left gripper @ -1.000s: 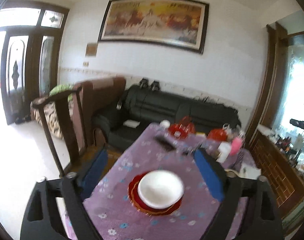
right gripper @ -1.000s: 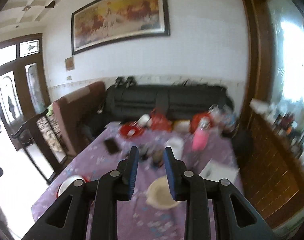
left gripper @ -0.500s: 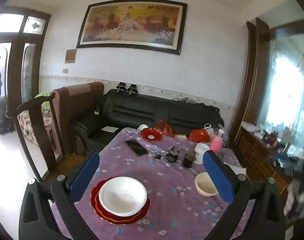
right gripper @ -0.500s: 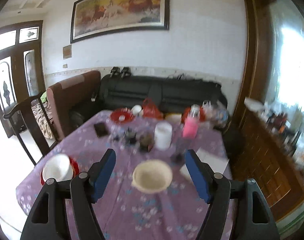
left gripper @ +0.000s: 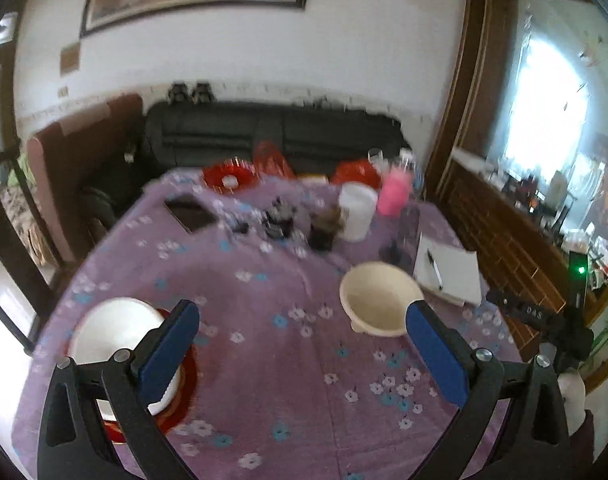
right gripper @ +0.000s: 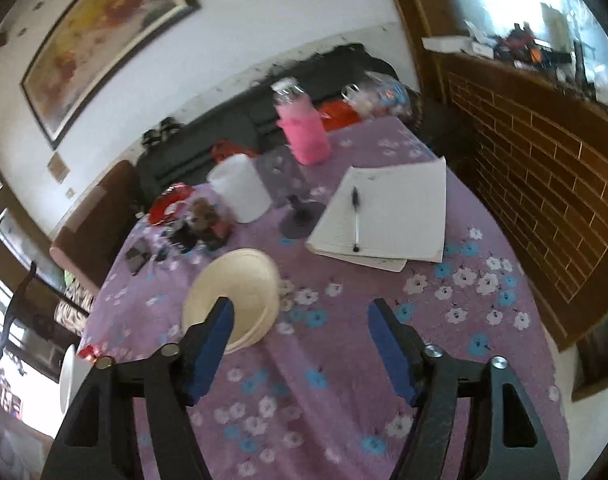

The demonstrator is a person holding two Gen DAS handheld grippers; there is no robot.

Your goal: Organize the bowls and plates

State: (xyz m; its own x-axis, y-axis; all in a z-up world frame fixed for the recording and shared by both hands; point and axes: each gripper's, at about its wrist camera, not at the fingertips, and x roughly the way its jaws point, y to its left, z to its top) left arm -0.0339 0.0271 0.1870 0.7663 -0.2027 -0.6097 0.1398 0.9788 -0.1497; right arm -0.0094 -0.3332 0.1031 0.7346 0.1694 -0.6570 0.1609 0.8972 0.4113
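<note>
Approach step, nothing gripped. Left gripper (left gripper: pixel 302 344) gapes wide, empty; white bowl (left gripper: pixel 116 332) on red plate (left gripper: pixel 184 376) at 9 o'clock. Right gripper (right gripper: pixel 300 344), jaws just narrowing, is empty; cream bowl (right gripper: pixel 236 292) at 11. Next: straddle 1 rim.

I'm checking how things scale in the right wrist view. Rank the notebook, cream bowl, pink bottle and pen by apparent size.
Largest to smallest:
1. notebook
2. cream bowl, though it sits nearer the camera
3. pink bottle, farthest back, so true size is unsure
4. pen
</note>
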